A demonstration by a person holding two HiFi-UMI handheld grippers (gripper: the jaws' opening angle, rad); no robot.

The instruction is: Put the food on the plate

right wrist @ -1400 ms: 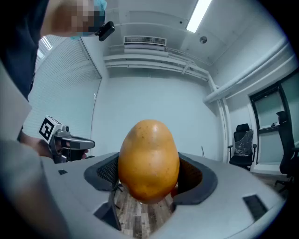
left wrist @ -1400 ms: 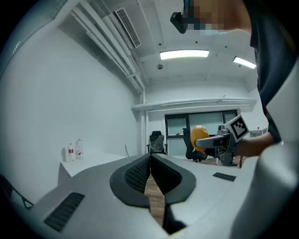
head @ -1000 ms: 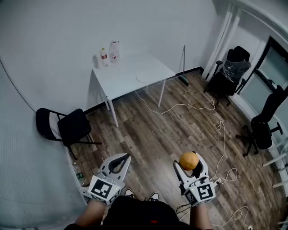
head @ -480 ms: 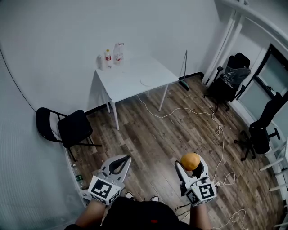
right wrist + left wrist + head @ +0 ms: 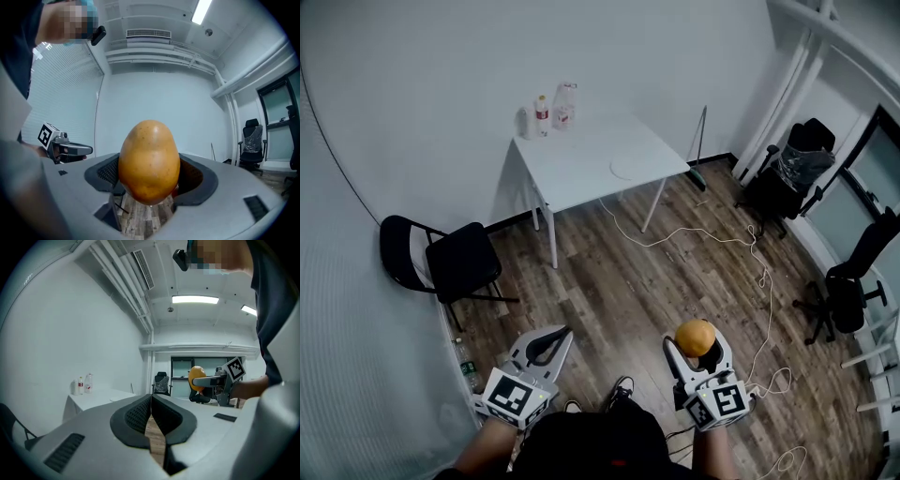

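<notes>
— How many grippers, and what do they carry?

— Two, both hand-held and low at the near edge of the head view. The left gripper (image 5: 564, 331) has its jaws pressed together with nothing between them. The right gripper (image 5: 696, 341) is parted about as wide as one egg-shaped, orange-yellow piece of food (image 5: 149, 161) and is clamped on it from both sides. The food stands up above the jaw tips.

— And the plate?

— One pale round plate (image 5: 628, 169) lies on the single white table (image 5: 581, 167), toward its right side. It is well apart from the gripped food, across a stretch of wood-plank floor (image 5: 628, 291).

— What else is in the room?

— Three bottles (image 5: 544, 114) are grouped at the table's back left corner, by the wall. One black folding chair (image 5: 455, 267) stands left of the table. Two black office chairs (image 5: 787, 169) are along the right side by the windows. A pale cable (image 5: 712, 239) trails over the floor between the table and the person.
</notes>
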